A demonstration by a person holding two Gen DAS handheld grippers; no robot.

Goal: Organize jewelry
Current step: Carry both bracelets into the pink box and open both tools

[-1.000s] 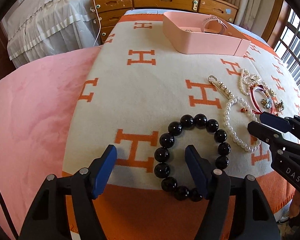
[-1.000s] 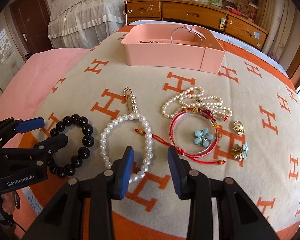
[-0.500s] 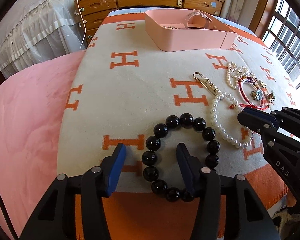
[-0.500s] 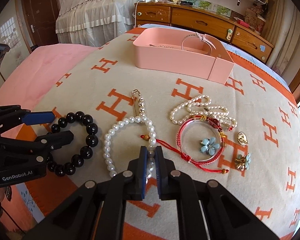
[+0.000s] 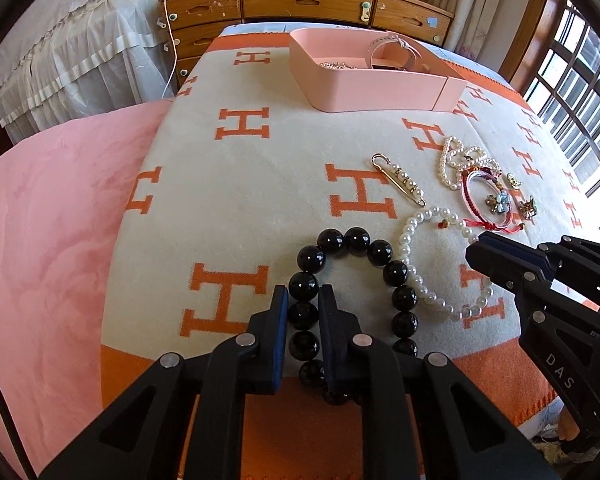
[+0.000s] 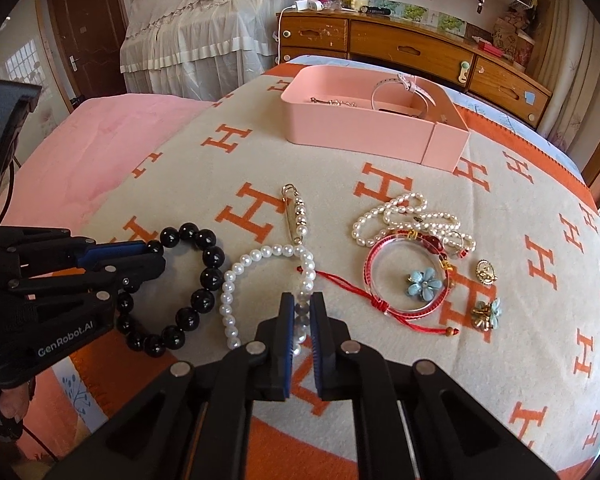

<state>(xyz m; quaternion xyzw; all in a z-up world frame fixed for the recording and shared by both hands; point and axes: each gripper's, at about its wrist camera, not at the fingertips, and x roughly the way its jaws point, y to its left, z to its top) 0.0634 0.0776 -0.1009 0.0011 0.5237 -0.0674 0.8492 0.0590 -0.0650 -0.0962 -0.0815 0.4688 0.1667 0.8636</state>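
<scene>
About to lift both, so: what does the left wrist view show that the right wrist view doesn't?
Left wrist only: the gap between the left tool pads, its jaws closing on a bead of the black bead bracelet, and the barred window. Right wrist only: the right tool shut on the pearl bracelet, and the brown door. Both: the two bracelets and the pink box.

Left gripper (image 5: 303,312): pitched steeply down, my jaws closing, blue pads either side of black bead strand (image 5: 303,314), pads touching beads. Bare fingertips of my left hand (image 6: 14,402) visible under gripper body in right wrist view.

Right gripper (image 6: 301,316): pitched steeply down, my jaws closed on pearl strand (image 6: 301,312), pearls pinched between blue pads. Both grippers side by side, near each other, not touching.
</scene>
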